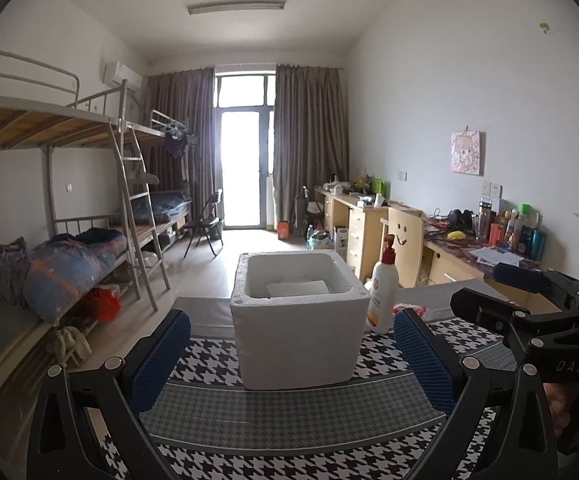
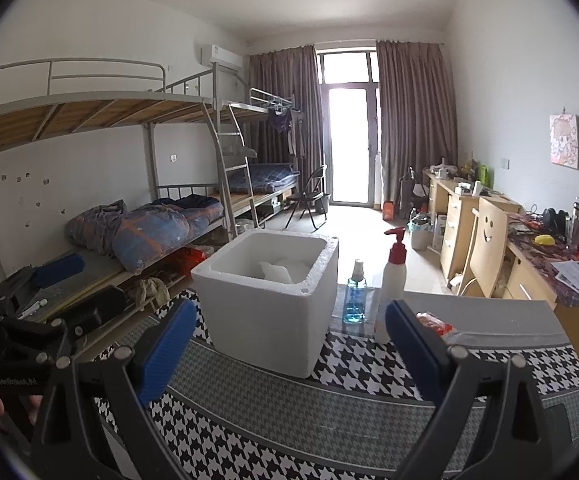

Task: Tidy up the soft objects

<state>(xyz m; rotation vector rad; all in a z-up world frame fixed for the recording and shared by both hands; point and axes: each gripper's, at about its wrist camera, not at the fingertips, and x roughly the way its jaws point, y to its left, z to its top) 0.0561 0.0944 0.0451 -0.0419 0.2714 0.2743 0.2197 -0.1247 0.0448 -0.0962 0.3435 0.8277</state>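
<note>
White square foam box (image 1: 297,320) stands open-topped on the black-and-white houndstooth cloth (image 1: 289,456) covering the desk; white soft pieces (image 2: 281,270) lie inside it. Left gripper (image 1: 291,354) and right gripper (image 2: 291,346) both hover before the box, blue-padded fingers (image 1: 161,356) spread wide, holding nothing. White pump bottle with red cap (image 2: 393,280) and blue spray bottle (image 2: 354,298) stand just beside the box, to its right.
</note>
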